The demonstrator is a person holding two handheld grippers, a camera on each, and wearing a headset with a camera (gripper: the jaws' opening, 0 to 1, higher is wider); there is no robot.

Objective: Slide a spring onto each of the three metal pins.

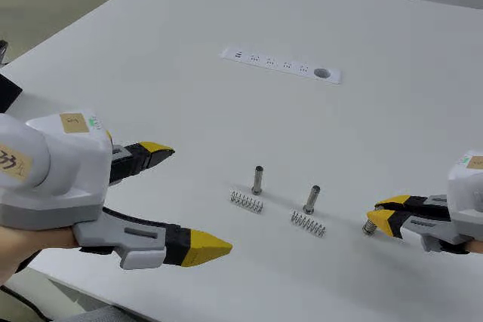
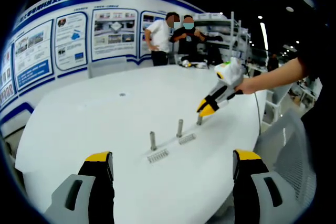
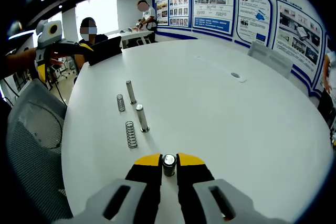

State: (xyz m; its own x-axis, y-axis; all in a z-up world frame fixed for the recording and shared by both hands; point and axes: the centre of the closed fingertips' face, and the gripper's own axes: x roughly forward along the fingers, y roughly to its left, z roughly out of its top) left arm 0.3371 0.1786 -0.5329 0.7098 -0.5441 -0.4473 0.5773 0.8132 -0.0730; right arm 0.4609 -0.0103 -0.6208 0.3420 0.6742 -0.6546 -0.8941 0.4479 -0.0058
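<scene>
Two bare metal pins [image 1: 257, 179] [image 1: 311, 199] stand upright on the white table [image 1: 189, 81]. A loose spring [image 1: 247, 201] [image 1: 308, 223] lies flat in front of each. A third pin [image 1: 370, 226] at the right carries a spring [image 3: 168, 165] around it. My right gripper [image 1: 381, 214] [image 3: 168, 162] is shut on that spring, with the pin's top showing between the yellow tips. My left gripper [image 1: 185, 197] [image 2: 172, 156] is open wide, held left of the pins with nothing between its jaws. From the left gripper view, the pins [image 2: 153, 140] [image 2: 179, 128] and the right gripper [image 2: 209, 107] lie ahead.
A white socket strip [image 1: 279, 64] is set into the table behind the pins. The table's near edge runs just under both grippers. A mesh chair [image 3: 31, 145] stands beside the table, and people stand at benches far behind it.
</scene>
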